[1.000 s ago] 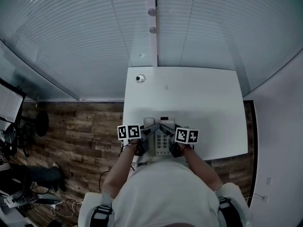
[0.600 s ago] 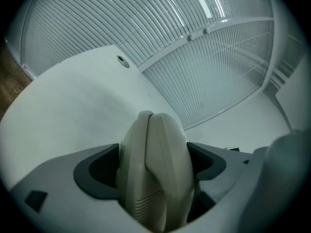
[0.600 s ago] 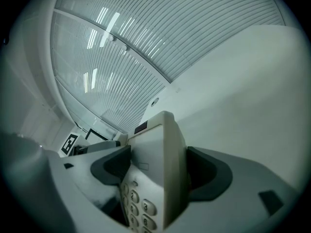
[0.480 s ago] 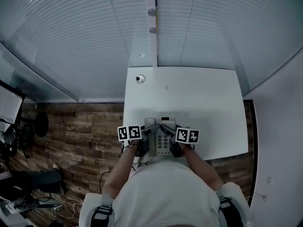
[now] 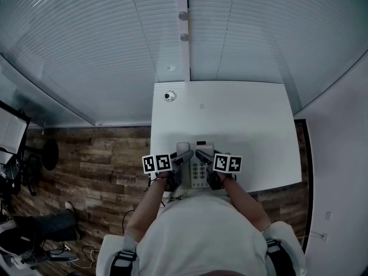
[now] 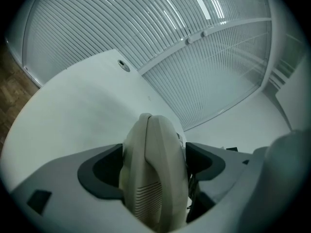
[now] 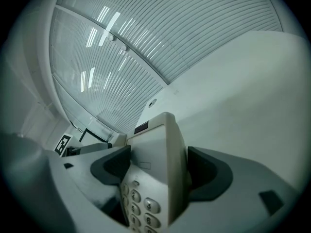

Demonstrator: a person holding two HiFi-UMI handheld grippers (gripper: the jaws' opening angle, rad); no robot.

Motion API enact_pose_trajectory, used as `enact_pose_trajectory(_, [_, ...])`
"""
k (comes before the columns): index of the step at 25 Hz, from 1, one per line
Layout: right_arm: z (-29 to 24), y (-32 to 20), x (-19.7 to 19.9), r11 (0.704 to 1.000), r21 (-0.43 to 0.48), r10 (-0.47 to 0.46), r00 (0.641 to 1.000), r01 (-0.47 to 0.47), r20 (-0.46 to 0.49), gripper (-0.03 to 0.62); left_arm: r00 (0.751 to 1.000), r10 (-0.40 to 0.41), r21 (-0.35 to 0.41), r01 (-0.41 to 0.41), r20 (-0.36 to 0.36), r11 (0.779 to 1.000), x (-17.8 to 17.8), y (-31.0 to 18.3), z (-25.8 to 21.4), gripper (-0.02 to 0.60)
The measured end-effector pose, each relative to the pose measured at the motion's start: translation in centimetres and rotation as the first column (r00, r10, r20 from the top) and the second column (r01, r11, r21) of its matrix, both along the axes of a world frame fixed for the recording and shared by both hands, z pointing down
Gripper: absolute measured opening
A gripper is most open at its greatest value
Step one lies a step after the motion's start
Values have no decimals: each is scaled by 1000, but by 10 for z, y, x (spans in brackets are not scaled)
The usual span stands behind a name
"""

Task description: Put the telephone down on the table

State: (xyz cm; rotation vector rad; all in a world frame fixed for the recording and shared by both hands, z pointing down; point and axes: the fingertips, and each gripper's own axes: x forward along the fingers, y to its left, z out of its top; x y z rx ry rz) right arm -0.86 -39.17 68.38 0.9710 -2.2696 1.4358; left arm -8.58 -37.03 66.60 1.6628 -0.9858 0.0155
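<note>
Your left gripper [image 5: 183, 157] is closed on the handset [image 6: 153, 174], and your right gripper [image 5: 202, 156] is closed on the keypad side of the telephone [image 5: 196, 168]. The telephone lies between them at the near edge of the surface [image 5: 253, 125], with its long axis pointing away from you. Both grippers are equally near. On the keys [image 7: 146, 206] only 2 and 3 can be read, and no brand shows.

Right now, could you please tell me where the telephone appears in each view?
Head view: telephone low centre, at the near edge of the table.
Left gripper view: telephone bottom centre, between the jaws.
Right gripper view: telephone bottom centre, between the jaws, keypad showing.
Shared landmark: the round grommet.
</note>
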Motion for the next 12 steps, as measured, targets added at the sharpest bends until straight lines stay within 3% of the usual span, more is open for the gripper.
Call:
enact_pose_trajectory(7, [-4,1,6,998,43,37,996,-34,-76,353,1000,-8,26,8,3,1000,-2,6,-9,419])
enact_pose_trajectory(12, [-16,5,14,992,80,102,992,-97,-70,351,1000,-6,49,7,-11,999,-4,15,-18,419])
